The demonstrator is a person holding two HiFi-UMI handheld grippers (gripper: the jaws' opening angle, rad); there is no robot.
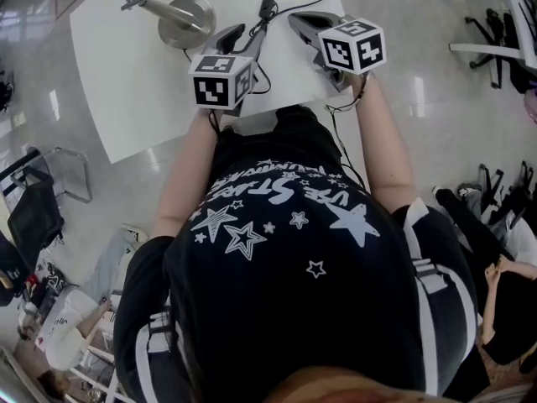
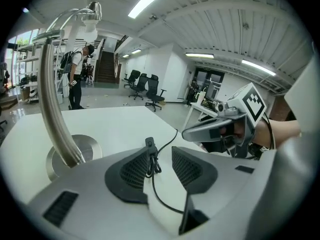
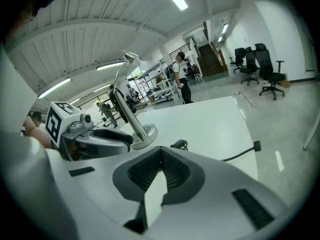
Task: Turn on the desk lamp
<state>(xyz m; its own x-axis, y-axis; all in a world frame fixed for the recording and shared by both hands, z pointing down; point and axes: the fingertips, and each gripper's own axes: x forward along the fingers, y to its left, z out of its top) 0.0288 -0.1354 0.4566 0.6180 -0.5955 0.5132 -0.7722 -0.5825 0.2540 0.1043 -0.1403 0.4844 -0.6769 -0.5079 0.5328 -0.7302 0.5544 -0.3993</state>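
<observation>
The desk lamp stands on the white table (image 1: pixel 126 74), with its round metal base (image 1: pixel 186 19) and bent stem (image 2: pixel 52 104) at the back left. Its black cord carries an inline switch (image 1: pixel 268 7), which lies on the table just right of the base. My left gripper (image 2: pixel 160 154) is open and points at the switch (image 2: pixel 149 144). The cord runs down between the jaws, and the pads do not press on it. My right gripper (image 3: pixel 160 156) is shut on nothing and hovers to the right of the switch (image 3: pixel 178 145). The lamp head (image 3: pixel 131 57) looks unlit.
The cord ends in a plug (image 3: pixel 256 146) near the table's right edge. Office chairs (image 1: pixel 495 32) stand on the floor at the right, a dark chair (image 1: pixel 33 212) at the left. A person (image 2: pixel 77 76) stands far off in the room.
</observation>
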